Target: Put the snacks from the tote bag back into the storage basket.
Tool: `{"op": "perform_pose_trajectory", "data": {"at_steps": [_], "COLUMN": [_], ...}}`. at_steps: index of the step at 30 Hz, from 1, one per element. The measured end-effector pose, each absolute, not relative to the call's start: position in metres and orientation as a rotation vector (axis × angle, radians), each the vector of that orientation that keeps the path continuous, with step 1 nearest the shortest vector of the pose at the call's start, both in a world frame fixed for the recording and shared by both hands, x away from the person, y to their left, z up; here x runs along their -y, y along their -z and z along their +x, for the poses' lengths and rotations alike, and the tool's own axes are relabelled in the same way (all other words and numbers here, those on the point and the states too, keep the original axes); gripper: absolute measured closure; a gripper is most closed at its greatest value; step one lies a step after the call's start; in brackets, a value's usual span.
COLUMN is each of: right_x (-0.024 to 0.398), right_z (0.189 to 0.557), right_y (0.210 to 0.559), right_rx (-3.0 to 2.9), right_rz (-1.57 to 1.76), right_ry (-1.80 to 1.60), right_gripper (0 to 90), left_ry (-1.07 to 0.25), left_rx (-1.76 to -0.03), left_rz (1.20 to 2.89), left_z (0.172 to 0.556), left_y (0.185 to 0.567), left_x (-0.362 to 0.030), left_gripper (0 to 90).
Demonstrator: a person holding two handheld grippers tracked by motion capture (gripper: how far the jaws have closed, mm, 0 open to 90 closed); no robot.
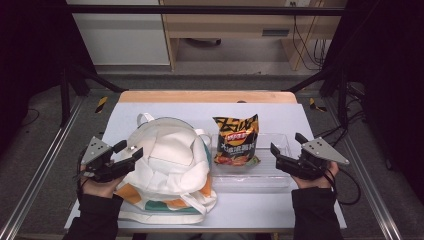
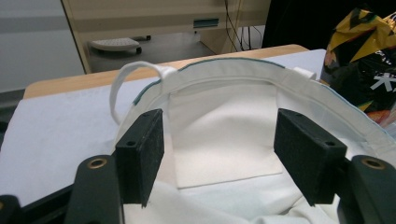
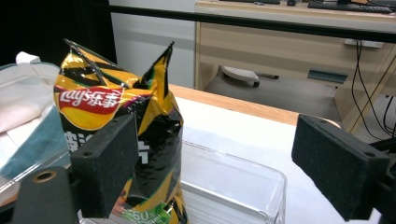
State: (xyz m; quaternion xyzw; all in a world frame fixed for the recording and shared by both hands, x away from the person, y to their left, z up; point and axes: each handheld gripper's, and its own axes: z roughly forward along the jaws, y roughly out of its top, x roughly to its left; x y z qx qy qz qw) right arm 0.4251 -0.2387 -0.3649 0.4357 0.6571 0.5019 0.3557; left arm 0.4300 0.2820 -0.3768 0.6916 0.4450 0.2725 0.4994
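White cloth, soft and rumpled, is forming one tote bag [image 1: 167,167] lying left of centre on the worktop [image 1: 280,112], mouth facing the left gripper [image 1: 131,150], whose jaws are standing open. One crinkly foil chip bag [image 1: 236,140] is standing upright in one clear plastic tray [image 1: 270,172]; the right gripper [image 1: 286,150] is gaping open just beside it.

White bag, black-and-yellow packet

Tote bag [image 1: 167,165] white with orange and teal bands; chip packet [image 1: 236,140] black, yellow, red logo.
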Motion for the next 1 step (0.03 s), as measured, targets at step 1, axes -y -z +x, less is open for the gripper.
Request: {"op": "perform_pose_trajectory", "data": {"at_steps": [1], "right_x": [0.24], "right_z": [0.4255], "right_y": [0.366], "right_rx": [-1.698], "right_rz": [1.126], "right_ry": [-1.294], "right_gripper": [14.5], "left_ry": [-0.664], "left_rx": [-1.081], "left_rz": [1.672], "left_z": [0.4297], "left_y": [0.3776], "left_x": [-0.2848], "left_gripper": [33.3]}}
